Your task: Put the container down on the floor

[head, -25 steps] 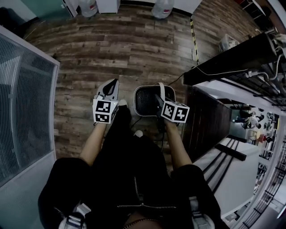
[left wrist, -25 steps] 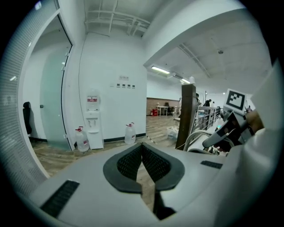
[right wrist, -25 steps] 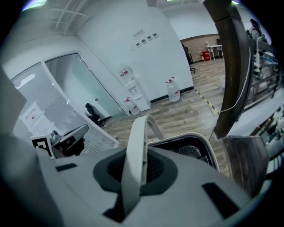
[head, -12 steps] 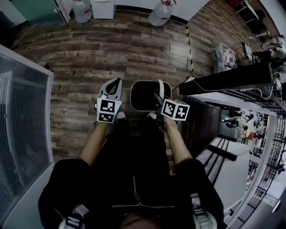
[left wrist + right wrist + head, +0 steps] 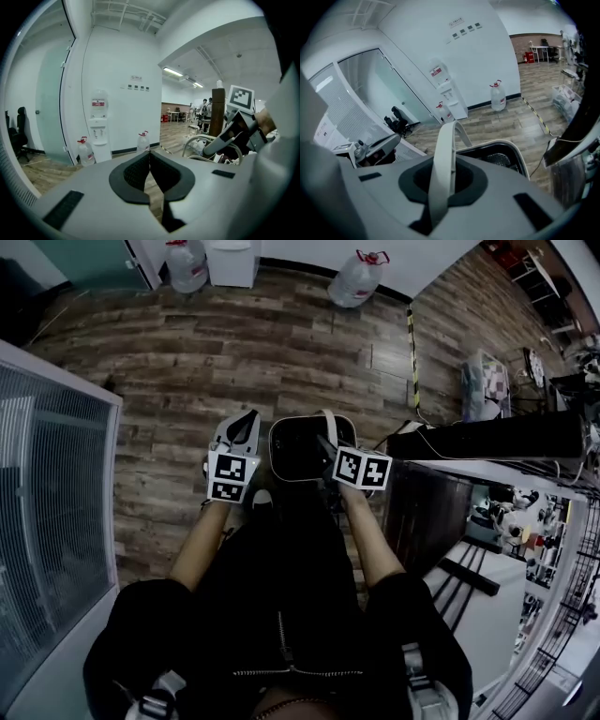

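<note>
Right gripper (image 5: 440, 187): jaws closed nearly together, clamped on the pale handle (image 5: 443, 159) of the container (image 5: 506, 154). The handle strip stood upright between the jaws. The dark-lined container hung just beyond and below the jaws, over the wooden floor (image 5: 234, 343).

Left gripper (image 5: 151, 164): jaws shut together, nothing between them. The container was off to the right of these jaws.

The container (image 5: 298, 450) looks like smooth pale plastic, and the floor (image 5: 234, 352) like matt, grainy wood planks.
</note>
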`<control>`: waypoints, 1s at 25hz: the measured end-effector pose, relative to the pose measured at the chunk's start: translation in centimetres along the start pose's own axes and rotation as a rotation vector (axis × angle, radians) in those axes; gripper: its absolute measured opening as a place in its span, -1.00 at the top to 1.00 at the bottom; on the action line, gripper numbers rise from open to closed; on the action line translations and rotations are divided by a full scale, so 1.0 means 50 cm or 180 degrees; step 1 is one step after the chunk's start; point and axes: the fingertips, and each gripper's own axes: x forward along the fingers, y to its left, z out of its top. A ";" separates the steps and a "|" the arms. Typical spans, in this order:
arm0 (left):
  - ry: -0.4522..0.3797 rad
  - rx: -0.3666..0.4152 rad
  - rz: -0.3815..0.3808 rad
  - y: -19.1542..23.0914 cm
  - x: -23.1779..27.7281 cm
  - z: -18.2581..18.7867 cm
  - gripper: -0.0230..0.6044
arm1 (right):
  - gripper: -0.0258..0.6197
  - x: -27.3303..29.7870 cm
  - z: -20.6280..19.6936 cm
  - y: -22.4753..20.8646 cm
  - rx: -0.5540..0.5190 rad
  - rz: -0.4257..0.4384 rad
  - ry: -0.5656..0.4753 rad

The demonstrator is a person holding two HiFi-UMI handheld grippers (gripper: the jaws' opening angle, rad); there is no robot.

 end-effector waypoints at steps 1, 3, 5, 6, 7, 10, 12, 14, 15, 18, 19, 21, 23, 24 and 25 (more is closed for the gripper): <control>0.0009 0.0014 0.0008 0.008 0.016 0.003 0.88 | 0.83 0.013 0.010 -0.005 0.0011 0.0022 0.0009; 0.0026 0.0047 0.0032 0.029 0.052 0.013 0.88 | 0.83 0.044 0.038 -0.017 0.0023 0.0067 0.0014; 0.0045 0.0066 0.0064 0.050 0.090 0.027 0.88 | 0.83 0.075 0.069 -0.033 0.0033 0.0106 0.0011; 0.0057 0.0073 0.0078 0.058 0.111 0.036 0.88 | 0.83 0.089 0.087 -0.042 0.0049 0.0120 0.0009; 0.0071 0.0085 0.0091 0.066 0.132 0.046 0.88 | 0.83 0.101 0.105 -0.052 0.0072 0.0127 0.0009; 0.0108 0.0129 0.0129 0.090 0.207 0.077 0.88 | 0.83 0.139 0.164 -0.080 0.0117 0.0145 0.0052; 0.0140 0.0137 0.0179 0.112 0.257 0.094 0.88 | 0.83 0.164 0.199 -0.101 0.0081 0.0141 0.0110; 0.0157 0.0121 0.0265 0.139 0.304 0.114 0.88 | 0.83 0.187 0.235 -0.126 0.0004 0.0124 0.0168; 0.0153 0.0115 0.0313 0.151 0.325 0.125 0.88 | 0.83 0.197 0.251 -0.138 -0.0025 0.0124 0.0187; 0.0113 0.0120 0.0437 0.186 0.382 0.164 0.88 | 0.83 0.236 0.309 -0.174 -0.0099 0.0113 0.0238; 0.0106 0.0113 0.0467 0.197 0.397 0.177 0.88 | 0.83 0.249 0.328 -0.183 -0.0133 0.0106 0.0264; 0.0109 0.0099 0.0503 0.216 0.427 0.196 0.88 | 0.83 0.273 0.364 -0.198 -0.0201 0.0093 0.0301; 0.0121 0.0093 0.0516 0.238 0.457 0.209 0.88 | 0.83 0.298 0.399 -0.211 -0.0242 0.0075 0.0312; 0.0133 0.0085 0.0515 0.249 0.473 0.212 0.88 | 0.83 0.309 0.416 -0.216 -0.0248 0.0065 0.0310; 0.0149 0.0078 0.0509 0.258 0.488 0.213 0.88 | 0.83 0.320 0.432 -0.220 -0.0250 0.0055 0.0306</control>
